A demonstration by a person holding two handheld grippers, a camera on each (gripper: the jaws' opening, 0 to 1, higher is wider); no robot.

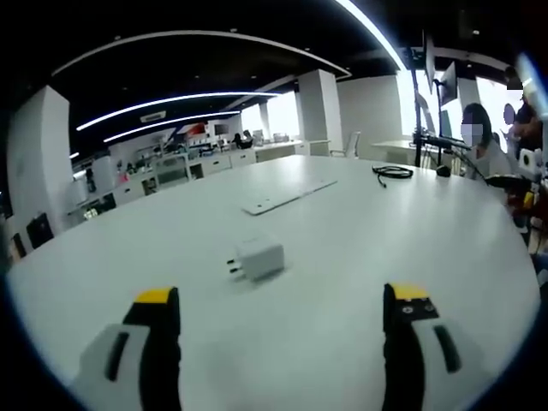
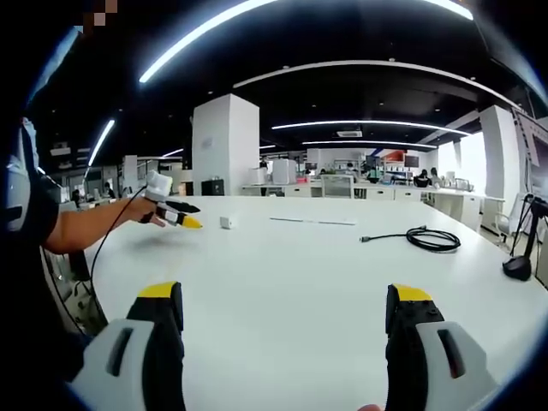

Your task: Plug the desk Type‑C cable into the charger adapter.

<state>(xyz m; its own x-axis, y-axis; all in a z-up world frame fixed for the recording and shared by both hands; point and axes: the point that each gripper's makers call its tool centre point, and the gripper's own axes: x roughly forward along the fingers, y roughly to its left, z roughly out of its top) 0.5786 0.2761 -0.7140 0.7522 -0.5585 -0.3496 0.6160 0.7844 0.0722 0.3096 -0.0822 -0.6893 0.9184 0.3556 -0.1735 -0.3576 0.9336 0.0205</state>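
The white table (image 1: 360, 282) serves as the landmark. In the left gripper view, the charger adapter (image 1: 259, 257), a small white block with its prongs pointing left, lies flat on the table just ahead of the left gripper (image 1: 282, 312), nearer the left jaw. That gripper is released: its two yellow-tipped jaws stand wide apart with nothing between them, above the tabletop. Farther across the table lies a flat white strip (image 1: 287, 197), and beyond it, toward the far right edge, the black cable (image 1: 392, 172) sits coiled. A seated person (image 1: 484, 145) is at the table's far right side.

In the right gripper view, the right gripper (image 2: 287, 312) is likewise released, jaws spread wide and empty over bare tabletop. The cable (image 2: 424, 237) lies on the table ahead and to the right, coiled, with one free end stretching left. A black stand (image 2: 520, 265) sits near the right edge. The adapter (image 2: 226, 223) shows far across the table, with the left gripper (image 2: 181, 218) in a hand (image 2: 141, 210) just beside it.
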